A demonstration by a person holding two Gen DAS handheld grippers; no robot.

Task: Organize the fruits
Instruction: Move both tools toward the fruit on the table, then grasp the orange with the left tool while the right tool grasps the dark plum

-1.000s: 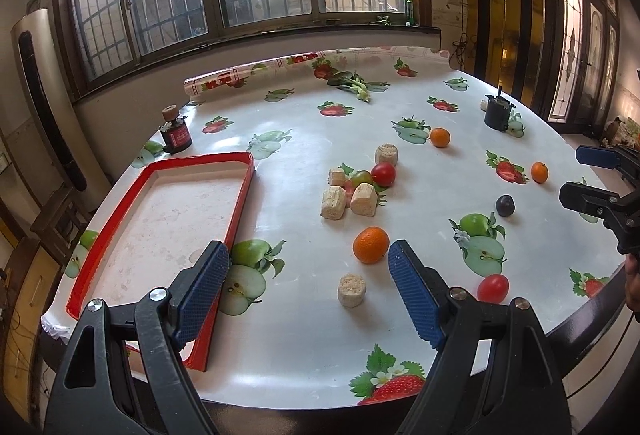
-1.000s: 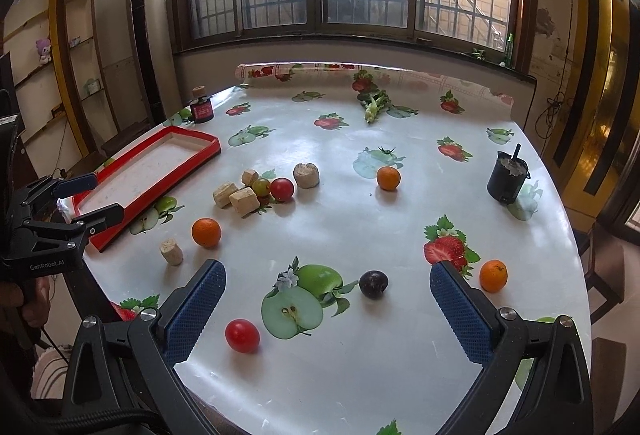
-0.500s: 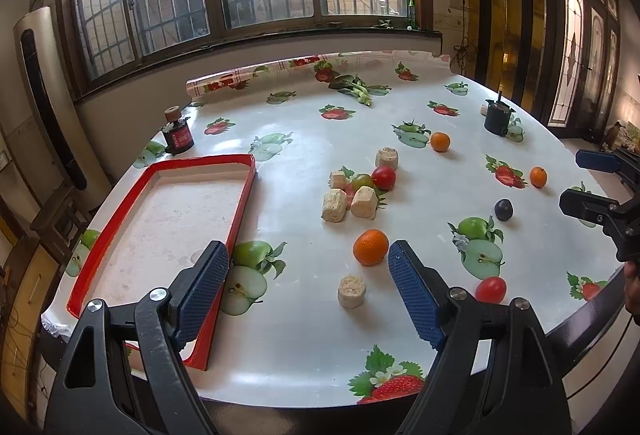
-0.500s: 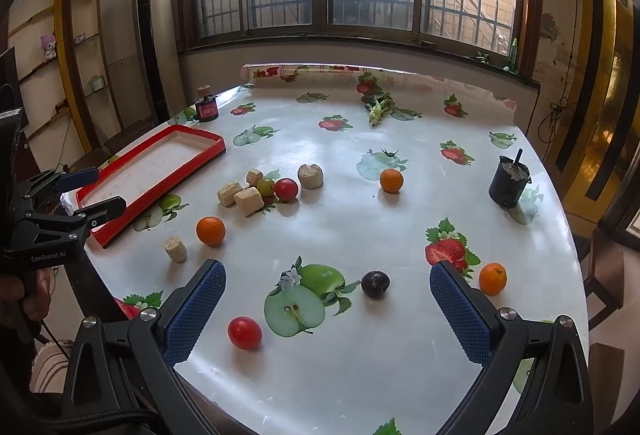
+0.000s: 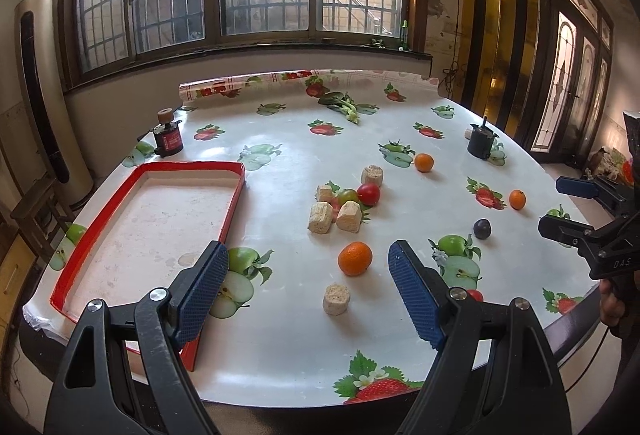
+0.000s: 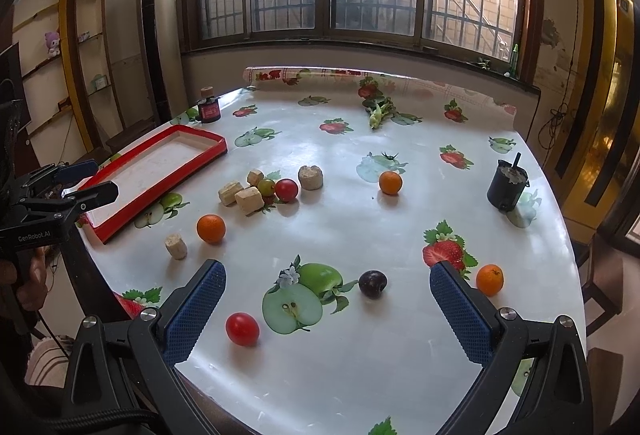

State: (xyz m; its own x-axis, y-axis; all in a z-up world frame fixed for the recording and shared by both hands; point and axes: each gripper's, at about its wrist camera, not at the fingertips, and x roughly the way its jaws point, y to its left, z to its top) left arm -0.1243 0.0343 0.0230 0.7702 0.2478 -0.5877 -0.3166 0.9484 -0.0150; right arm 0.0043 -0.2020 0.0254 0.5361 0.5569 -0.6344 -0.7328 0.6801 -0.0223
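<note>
Both the left gripper (image 5: 308,289) and right gripper (image 6: 328,305) stay spread wide and have barely moved, so every fruit, like the near orange (image 5: 355,258), still waits outside the red tray (image 5: 96,231).

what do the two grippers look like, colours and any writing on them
Both are black plastic frames with silver screws and blue dimpled pads. The left gripper reads "GenRobot.AI" in white; the right gripper shows "DAS". A black cable trails from each handle.

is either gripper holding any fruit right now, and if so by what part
Nothing is held. The left gripper and the right gripper both have their jaws wide open above the table, with every fruit lying loose on it.
</note>
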